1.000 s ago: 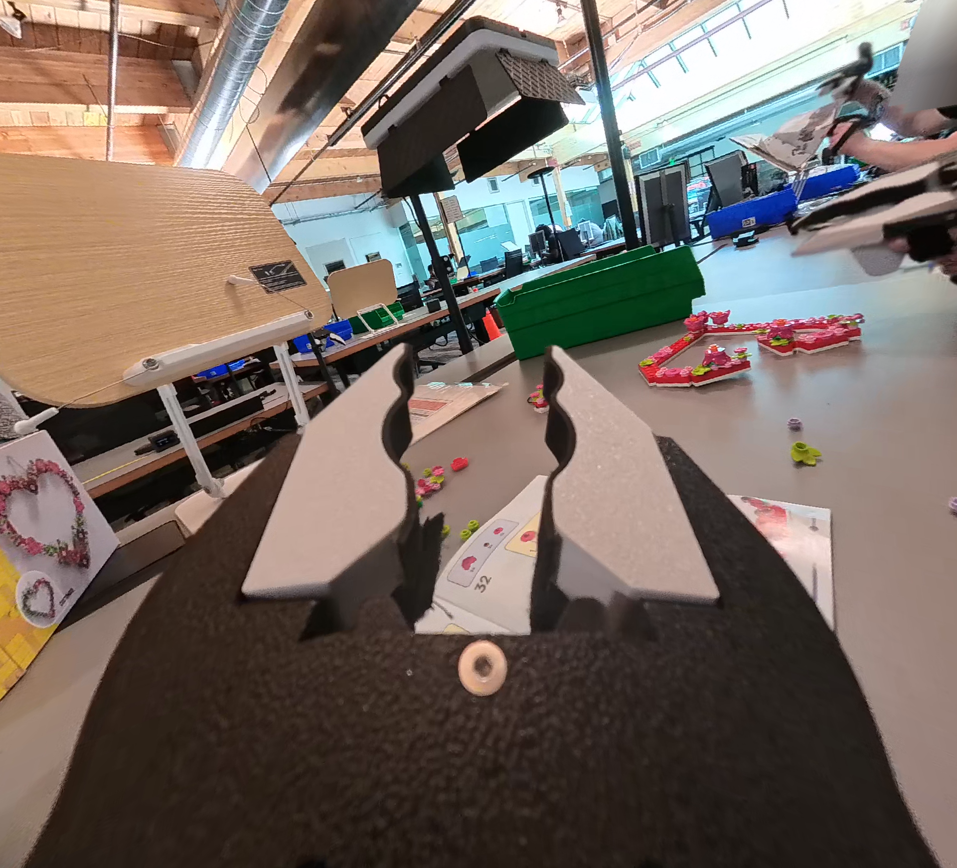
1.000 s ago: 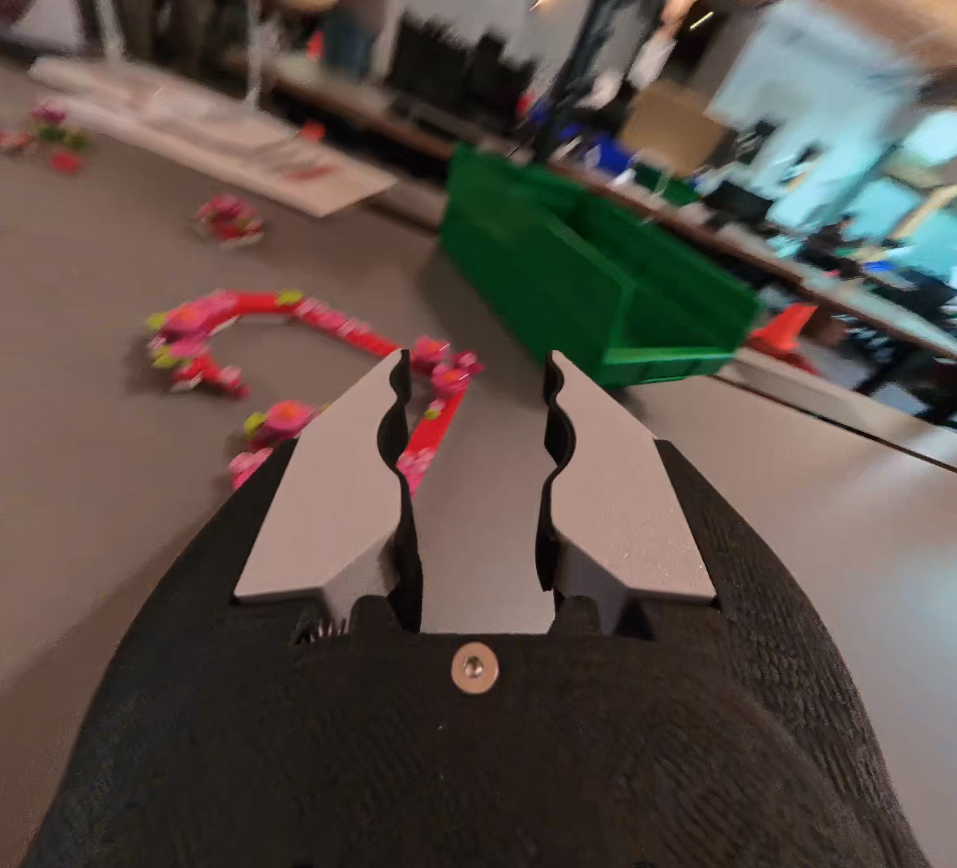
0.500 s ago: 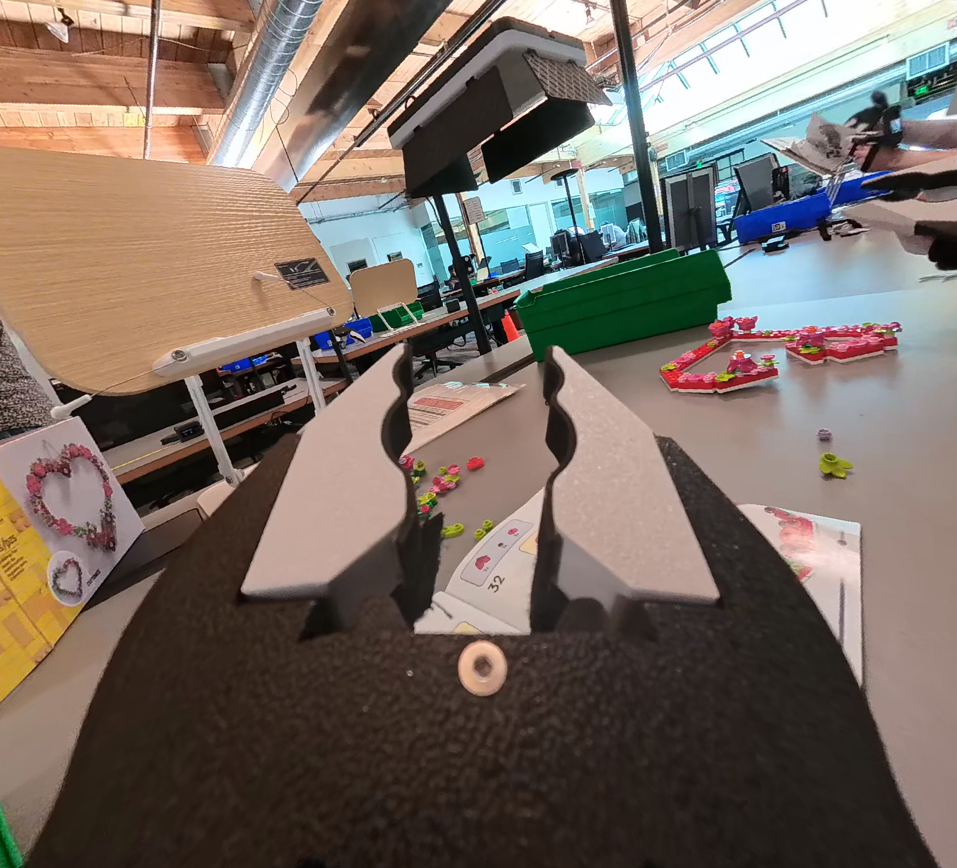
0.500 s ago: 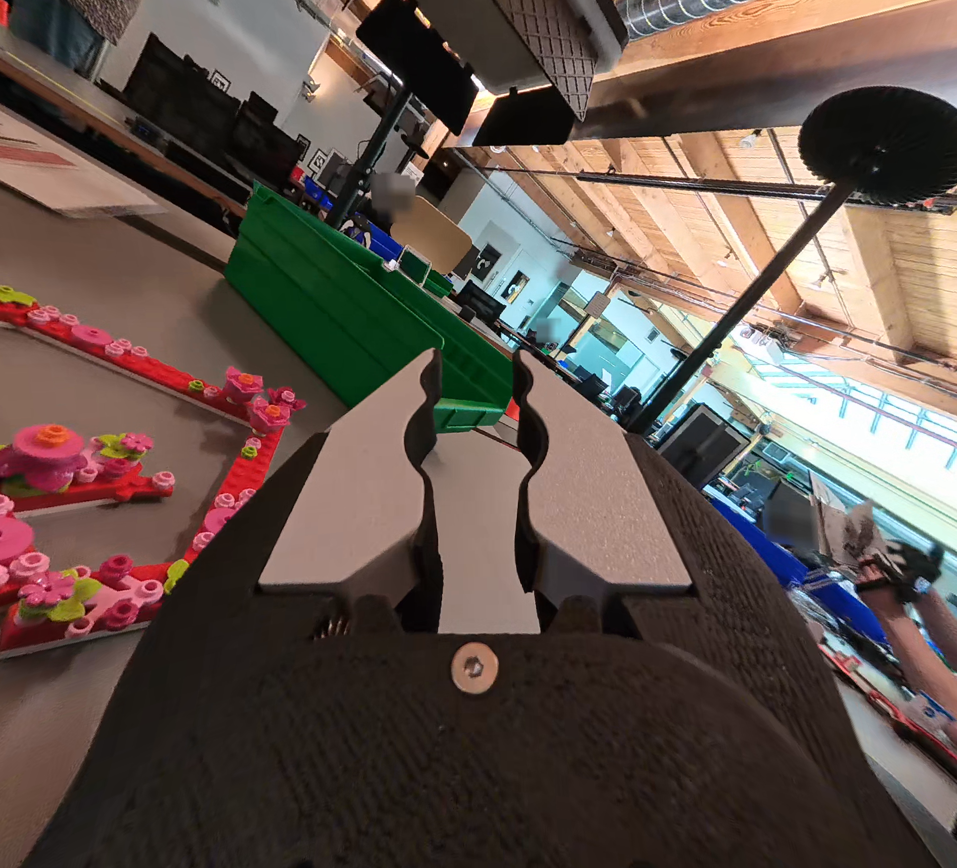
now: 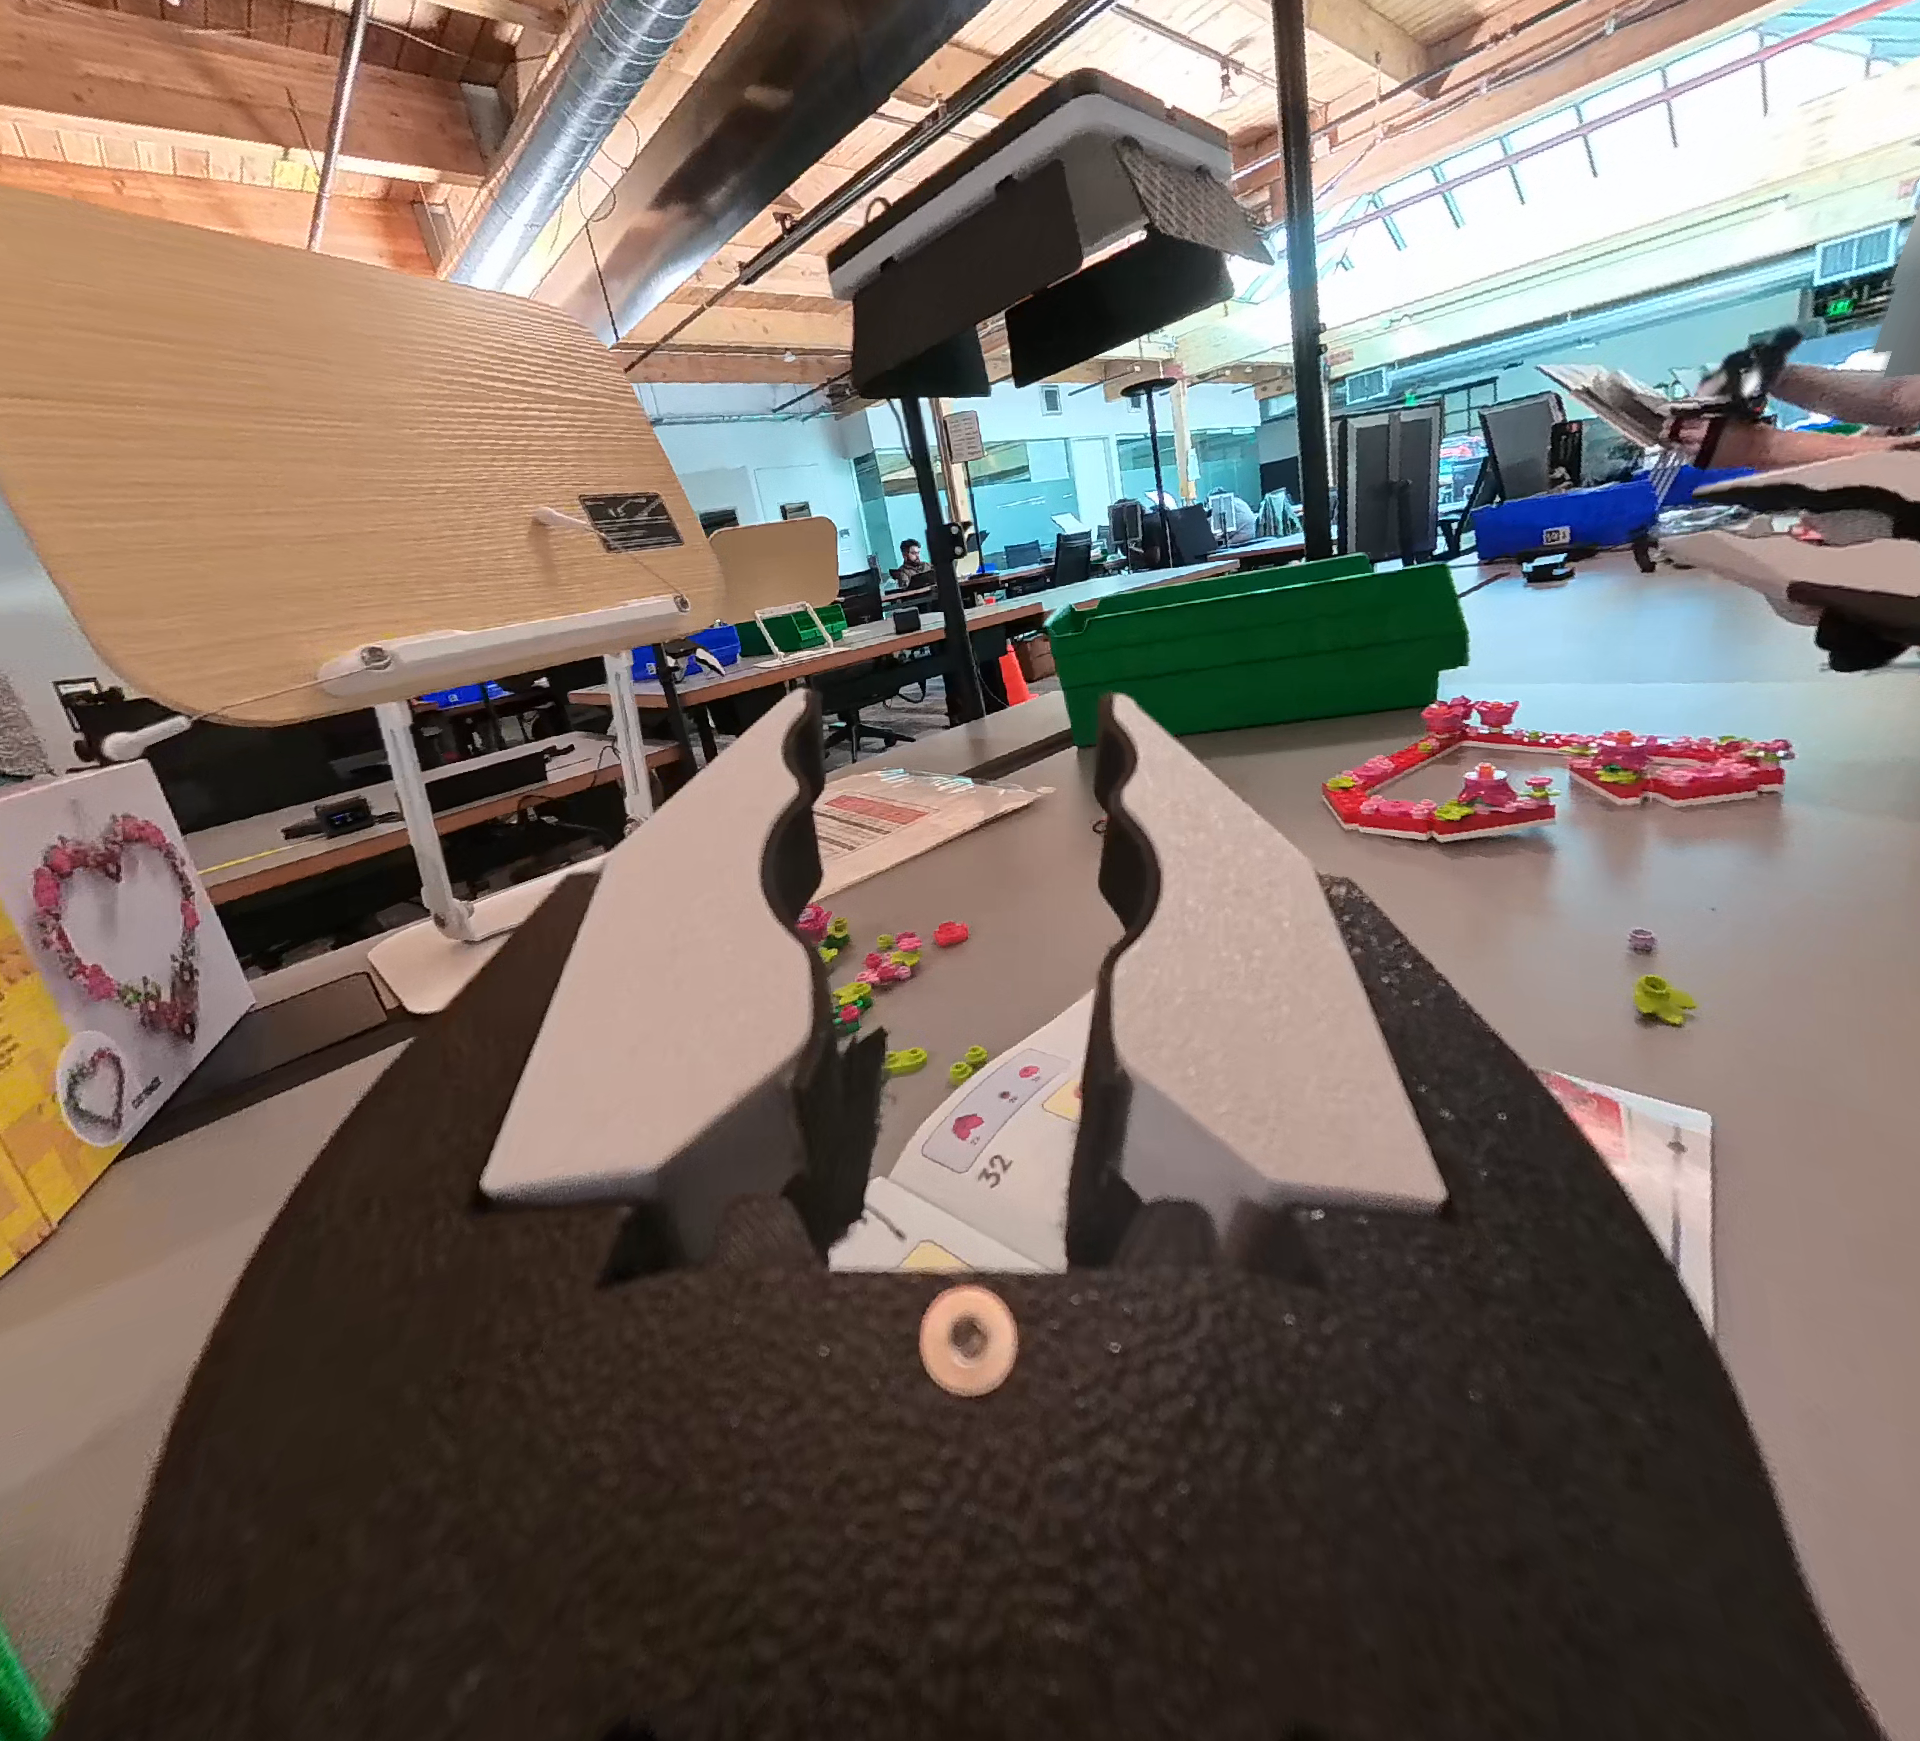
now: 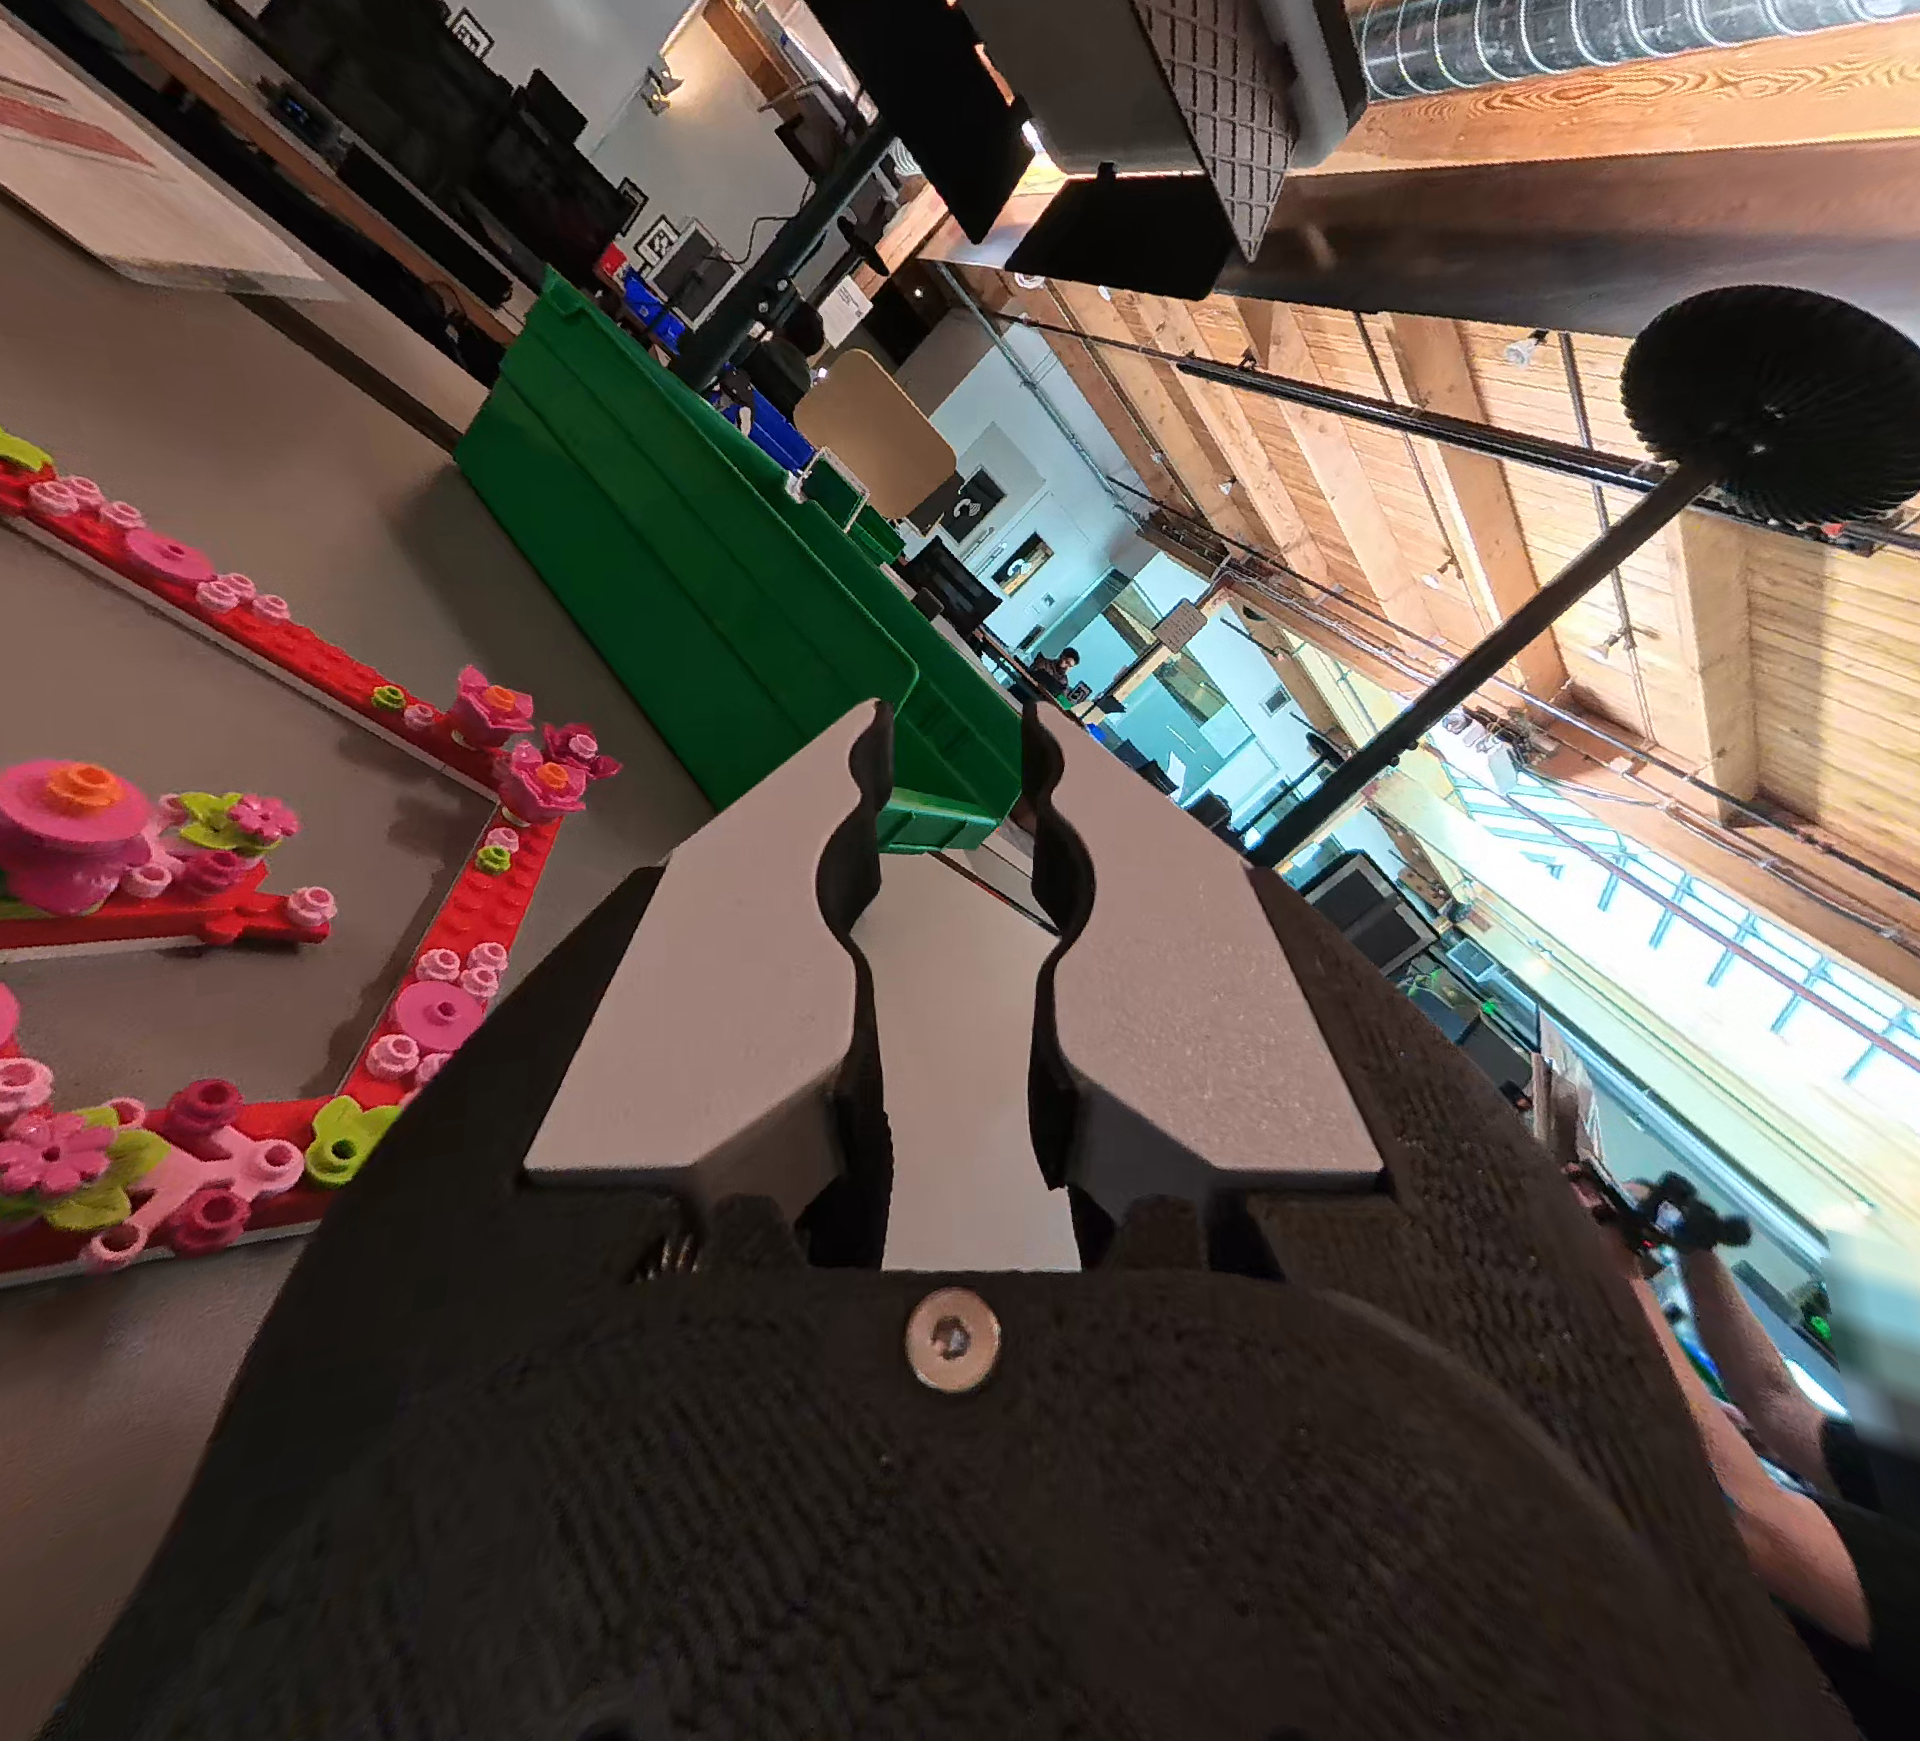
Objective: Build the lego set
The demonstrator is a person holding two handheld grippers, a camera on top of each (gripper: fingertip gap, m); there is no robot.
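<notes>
the red heart-shaped lego frame point(image 5: 1538, 782) is lying flat on the grey table point(image 5: 1558, 943), dotted with pink flowers and lime leaves, well apart from the left gripper point(image 5: 956, 746) and right of it. in the right wrist view the frame point(image 6: 312, 964) is filling the left edge, just beside the right gripper point(image 6: 956, 735), whose body is hiding part of its lower corner.

compared with a second ago, the right wrist view is no longer blurring and is rolling further sideways, so the frame is looming nearer and the ceiling duct is swinging into sight; the left view is barely shifting, with the box point(image 5: 94, 985) at the left showing more of its heart picture.

only the left view is showing the loose pink, red and lime pieces point(image 5: 883, 964) between its fingers, the instruction booklet point(image 5: 997, 1141) under them, a lone lime leaf point(image 5: 1662, 1000) and the wood-grain stand point(image 5: 312, 465). both are showing the green bin point(image 5: 1257, 642) behind the frame, seen also at point(image 6: 707, 611).

the left gripper's fingers are standing spread wide, holding nothing. the right gripper's fingers are standing apart by a narrower gap, also empty, touching nothing.
</notes>
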